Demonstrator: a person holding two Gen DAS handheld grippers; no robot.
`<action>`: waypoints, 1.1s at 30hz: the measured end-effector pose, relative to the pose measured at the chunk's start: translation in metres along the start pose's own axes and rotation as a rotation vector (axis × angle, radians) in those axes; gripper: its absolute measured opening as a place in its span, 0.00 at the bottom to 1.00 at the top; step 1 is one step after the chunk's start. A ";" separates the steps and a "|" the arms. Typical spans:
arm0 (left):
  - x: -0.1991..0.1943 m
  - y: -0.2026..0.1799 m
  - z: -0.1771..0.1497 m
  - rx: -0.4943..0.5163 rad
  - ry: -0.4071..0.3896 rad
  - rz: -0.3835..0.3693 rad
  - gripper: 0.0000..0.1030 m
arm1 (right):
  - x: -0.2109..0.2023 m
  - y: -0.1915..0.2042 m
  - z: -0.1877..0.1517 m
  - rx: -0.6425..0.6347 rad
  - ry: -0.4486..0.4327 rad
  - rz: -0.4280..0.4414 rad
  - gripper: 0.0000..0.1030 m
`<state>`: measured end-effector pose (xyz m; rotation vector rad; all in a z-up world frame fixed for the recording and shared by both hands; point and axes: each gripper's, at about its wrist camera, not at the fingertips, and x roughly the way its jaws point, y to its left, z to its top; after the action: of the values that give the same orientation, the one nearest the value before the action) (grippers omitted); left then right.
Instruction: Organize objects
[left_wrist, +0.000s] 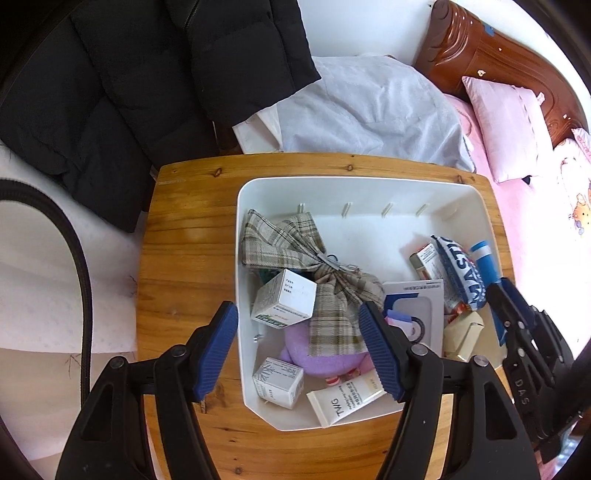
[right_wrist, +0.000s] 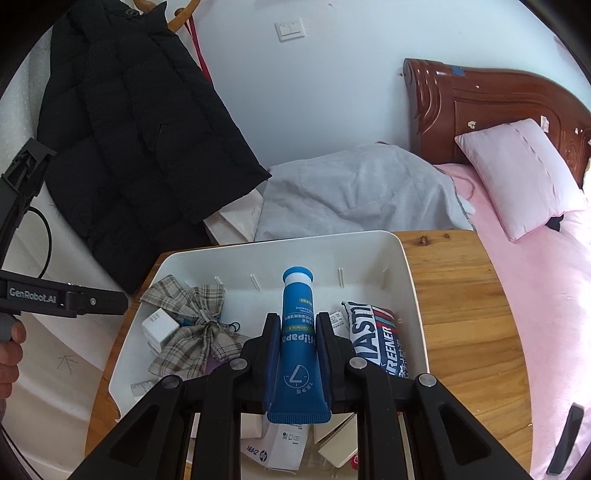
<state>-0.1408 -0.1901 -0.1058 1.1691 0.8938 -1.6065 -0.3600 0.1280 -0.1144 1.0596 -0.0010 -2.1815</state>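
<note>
Looking down the left wrist view, the left gripper (left_wrist: 299, 343) hangs over the near-left part of the white bin (left_wrist: 369, 184), jaws standing well apart with nothing between the pads; below them lie a small white box (left_wrist: 284, 302), a plaid cloth bow (left_wrist: 295, 251) and a purple plush (left_wrist: 317, 354). The bin sits on a wooden table (left_wrist: 184, 258), and the right gripper (left_wrist: 517, 325) enters at the right edge with a blue tube (left_wrist: 484, 258) poking past it. In the right wrist view, the right gripper (right_wrist: 297, 347) is clamped on that blue tube (right_wrist: 297, 314), cap end forward, held above the bin's (right_wrist: 410, 280) interior beside a printed pouch (right_wrist: 376, 339). The step in hand appears to be placing the tube in the bin. To do it well, the holder should lower the tube toward the bare floor near the back wall before releasing, keep it clear of the pouch, and hold the left gripper aside so the two tools do not collide.
</note>
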 end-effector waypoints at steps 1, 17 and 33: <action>-0.002 -0.001 -0.001 -0.003 -0.002 -0.008 0.74 | -0.001 0.000 0.000 0.001 -0.002 0.002 0.20; -0.071 -0.014 -0.045 0.002 -0.193 -0.111 0.79 | -0.051 -0.007 -0.001 -0.014 -0.005 0.068 0.58; -0.119 -0.012 -0.142 -0.021 -0.260 -0.093 0.80 | -0.148 0.024 -0.028 -0.102 0.000 0.031 0.80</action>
<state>-0.0973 -0.0259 -0.0315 0.8894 0.8022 -1.7730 -0.2649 0.2055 -0.0245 0.9960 0.0931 -2.1302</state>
